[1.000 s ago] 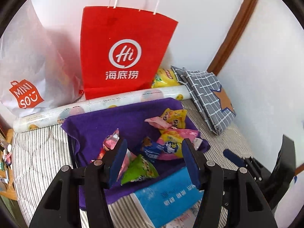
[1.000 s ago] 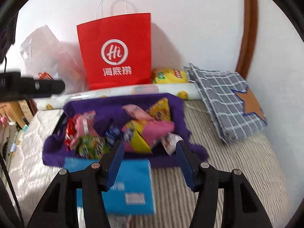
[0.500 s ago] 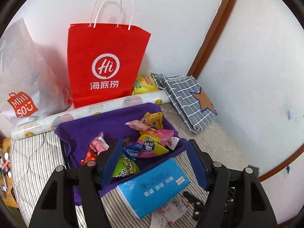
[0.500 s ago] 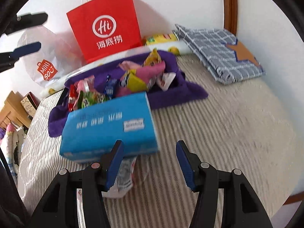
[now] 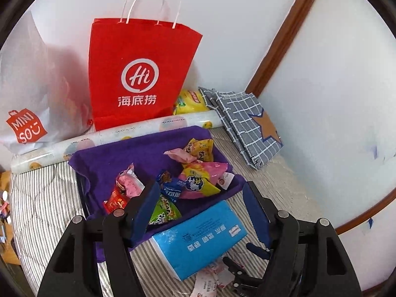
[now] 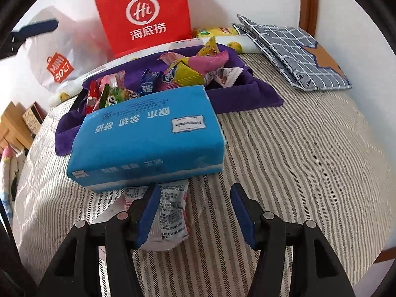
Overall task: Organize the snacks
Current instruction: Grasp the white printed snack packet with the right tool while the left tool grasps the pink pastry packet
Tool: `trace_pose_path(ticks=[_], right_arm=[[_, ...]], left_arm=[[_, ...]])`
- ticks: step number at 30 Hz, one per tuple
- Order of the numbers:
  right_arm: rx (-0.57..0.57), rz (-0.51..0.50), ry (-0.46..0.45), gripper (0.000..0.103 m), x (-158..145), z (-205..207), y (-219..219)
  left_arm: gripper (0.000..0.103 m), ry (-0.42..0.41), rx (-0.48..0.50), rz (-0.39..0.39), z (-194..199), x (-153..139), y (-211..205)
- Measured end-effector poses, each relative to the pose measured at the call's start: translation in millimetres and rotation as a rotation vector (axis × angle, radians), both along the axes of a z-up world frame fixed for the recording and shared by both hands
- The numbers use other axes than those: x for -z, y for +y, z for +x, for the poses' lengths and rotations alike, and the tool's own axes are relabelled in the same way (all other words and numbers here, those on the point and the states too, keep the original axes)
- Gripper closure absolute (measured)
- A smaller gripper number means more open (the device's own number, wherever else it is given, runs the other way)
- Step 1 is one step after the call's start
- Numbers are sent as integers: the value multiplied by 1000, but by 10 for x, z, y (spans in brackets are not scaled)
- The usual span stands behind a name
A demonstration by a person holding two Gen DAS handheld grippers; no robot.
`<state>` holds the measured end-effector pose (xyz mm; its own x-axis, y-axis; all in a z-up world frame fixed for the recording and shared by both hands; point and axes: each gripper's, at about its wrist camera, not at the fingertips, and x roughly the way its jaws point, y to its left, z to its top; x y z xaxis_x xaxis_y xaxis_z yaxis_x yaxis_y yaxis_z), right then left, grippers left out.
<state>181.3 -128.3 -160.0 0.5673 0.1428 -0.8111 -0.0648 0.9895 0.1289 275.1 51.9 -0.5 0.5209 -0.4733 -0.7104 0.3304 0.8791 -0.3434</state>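
Observation:
Several snack packets (image 5: 195, 178) lie in a purple cloth-lined box (image 5: 118, 158) on the striped bed; they also show in the right wrist view (image 6: 183, 71). A blue tissue pack (image 6: 148, 136) lies in front of the box, also seen in the left wrist view (image 5: 200, 240). A white-pink snack packet (image 6: 170, 217) lies partly under the tissue pack. My right gripper (image 6: 193, 205) is open, low over the bed, its left finger over that packet. My left gripper (image 5: 200, 205) is open and empty, raised above the box's front edge.
A red paper bag (image 5: 141, 74) and a white MINISO bag (image 5: 27, 104) stand against the wall behind a paper roll (image 5: 118, 133). Folded grey checked cloth (image 6: 297, 52) lies at the right. A yellow packet (image 5: 190, 101) sits behind the roll. Striped bedding (image 6: 297, 160) spreads right.
My right gripper has dropped down and back to the packet in front of the tissue pack. My left gripper has pulled up and back from the box.

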Motion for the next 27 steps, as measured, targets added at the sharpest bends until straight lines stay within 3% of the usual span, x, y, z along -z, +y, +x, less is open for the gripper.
trace_pose_path(ticks=[11,17,22,27], right_arm=[[-45,145,19,46,-1,-80,139],[-79,51,22,44,138,-32,367],[-91,55,6,52,139,-41,291],[-100,59,-11,53,40,-155,93]], left_arm=[[33,26,-10,-2,47,74,9],[33,24,-6,15,32,98,-41],[33,12,-1,60,-37,133,-138],[33,-25,-14,116,-220,133,-195]])
